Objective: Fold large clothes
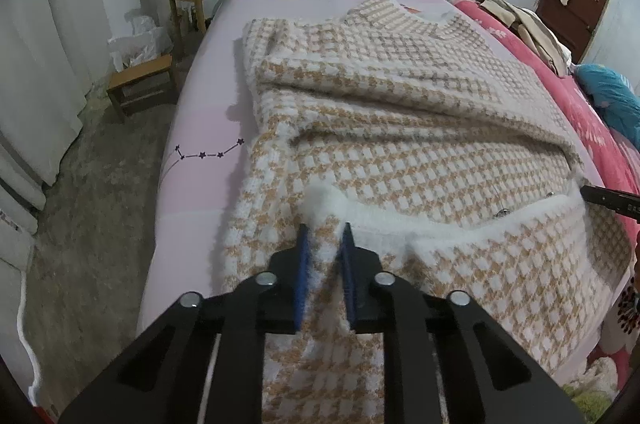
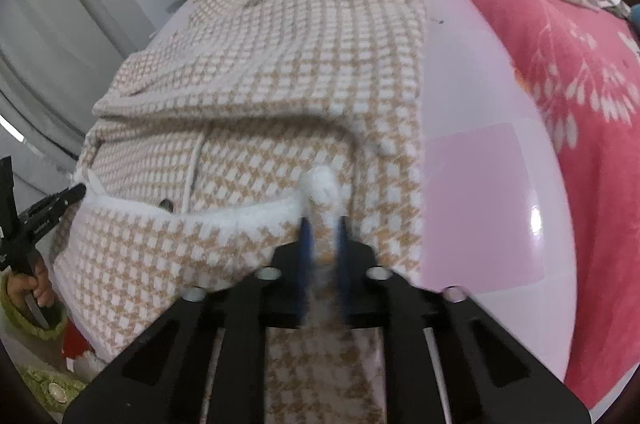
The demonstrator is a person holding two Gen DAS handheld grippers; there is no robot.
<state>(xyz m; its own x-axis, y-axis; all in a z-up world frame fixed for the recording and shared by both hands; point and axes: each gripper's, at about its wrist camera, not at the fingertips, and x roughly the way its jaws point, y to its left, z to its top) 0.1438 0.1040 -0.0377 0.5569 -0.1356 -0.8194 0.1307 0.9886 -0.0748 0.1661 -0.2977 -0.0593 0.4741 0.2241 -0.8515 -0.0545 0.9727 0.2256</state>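
Both grippers clamp the sweater's (image 1: 400, 112) white hem: left gripper (image 1: 326, 228) pinching one corner, right gripper (image 2: 323, 220) the other, on the bed (image 1: 200, 184).

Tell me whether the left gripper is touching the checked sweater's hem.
Touching. The left wrist view shows the left gripper with its blue pads closed on the white fluffy hem of the checked sweater.

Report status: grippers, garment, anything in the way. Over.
Left gripper and right gripper both shut on checked sweater hem. Sleeves folded in. Pink sheet ahead; nothing in the way.
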